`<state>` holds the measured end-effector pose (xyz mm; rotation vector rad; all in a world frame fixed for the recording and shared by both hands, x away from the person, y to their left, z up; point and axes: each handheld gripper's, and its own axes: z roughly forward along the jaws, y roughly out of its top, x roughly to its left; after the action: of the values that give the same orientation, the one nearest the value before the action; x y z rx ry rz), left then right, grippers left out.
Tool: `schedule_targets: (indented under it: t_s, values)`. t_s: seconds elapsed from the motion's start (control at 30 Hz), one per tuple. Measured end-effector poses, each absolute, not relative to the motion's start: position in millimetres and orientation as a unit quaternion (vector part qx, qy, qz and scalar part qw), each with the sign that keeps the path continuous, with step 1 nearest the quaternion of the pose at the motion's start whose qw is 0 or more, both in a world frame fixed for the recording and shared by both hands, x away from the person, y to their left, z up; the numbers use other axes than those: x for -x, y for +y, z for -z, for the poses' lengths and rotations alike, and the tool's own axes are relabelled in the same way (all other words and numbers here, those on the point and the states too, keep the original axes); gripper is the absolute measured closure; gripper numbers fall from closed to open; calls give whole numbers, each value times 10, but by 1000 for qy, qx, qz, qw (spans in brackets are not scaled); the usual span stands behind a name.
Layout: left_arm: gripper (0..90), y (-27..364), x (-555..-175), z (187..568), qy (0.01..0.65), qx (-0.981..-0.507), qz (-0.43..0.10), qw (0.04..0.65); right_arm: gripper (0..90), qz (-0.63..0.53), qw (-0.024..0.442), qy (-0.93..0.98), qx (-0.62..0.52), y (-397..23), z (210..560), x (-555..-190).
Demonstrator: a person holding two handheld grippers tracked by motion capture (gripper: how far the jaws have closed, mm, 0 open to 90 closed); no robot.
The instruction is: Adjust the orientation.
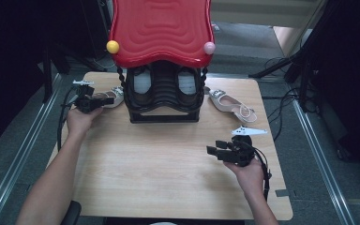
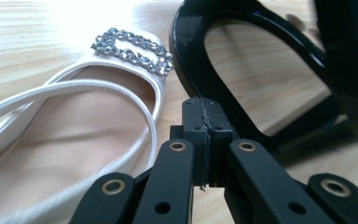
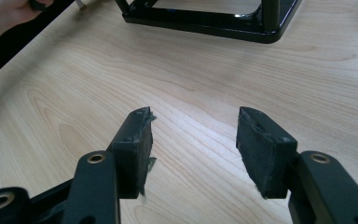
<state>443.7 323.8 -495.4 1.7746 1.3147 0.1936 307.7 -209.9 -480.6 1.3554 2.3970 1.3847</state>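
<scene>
High view. Nearest the camera are the person's two forearms, coming up from the bottom edge onto the wooden table [image 1: 168, 164]. The right gripper [image 1: 214, 146] is held low over bare wood at the right, well apart from everything else, its jaws standing apart. The left gripper [image 1: 104, 100] is at the far left, its tip just beside a white sandal [image 1: 115, 95] that lies on the table against the left side of the black shoe rack [image 1: 164, 101]. A second white sandal [image 1: 229, 105] lies on the table to the right of the rack. Inside the rack two pale shapes show on a shelf; what they are cannot be made out. A red wavy top [image 1: 161, 30] crowns the rack.

Left gripper view. The pads are pressed together with nothing between them. The white sandal [image 2: 74, 135], with its jewelled buckle [image 2: 133, 50], lies just left of the closed tip; its thin strap passes close by, and contact with it cannot be confirmed. The rack's black frame [image 2: 200, 70] stands just beyond.

Right gripper view. The jaws are open and empty over bare wood, with the rack's base [image 3: 214, 21] farther off.

Assessment. The work appears to be putting the sandals on the rack. Neither sandal is held or placed; both lie on the table. The left sandal looks to be the one in hand, with gripping, lifting and shelving all outstanding for both.
</scene>
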Motion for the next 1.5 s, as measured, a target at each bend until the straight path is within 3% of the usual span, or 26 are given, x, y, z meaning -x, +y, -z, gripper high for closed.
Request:
schedule_targets:
  t_s: [0.33, 0.73, 1.07, 1.5]
  values:
    - [900, 3452, -4019, 4799, 518, -728, -71, 444, 458, -452, 26, 783, -427, -2015, 4795, -3201]
    - [900, 3809, -3700, 4778, 539, -708, -78, 449, 459, -454, 21, 785, -421, -1937, 4780, -3320]
    - [900, 4163, -3608, 4885, 573, -680, -81, 451, 461, -450, 23, 788, -420, -1918, 4787, -3356]
    - [900, 4400, -3763, 5051, 609, -663, -112, 420, 463, -442, 30, 789, -426, -1960, 4809, -3304]
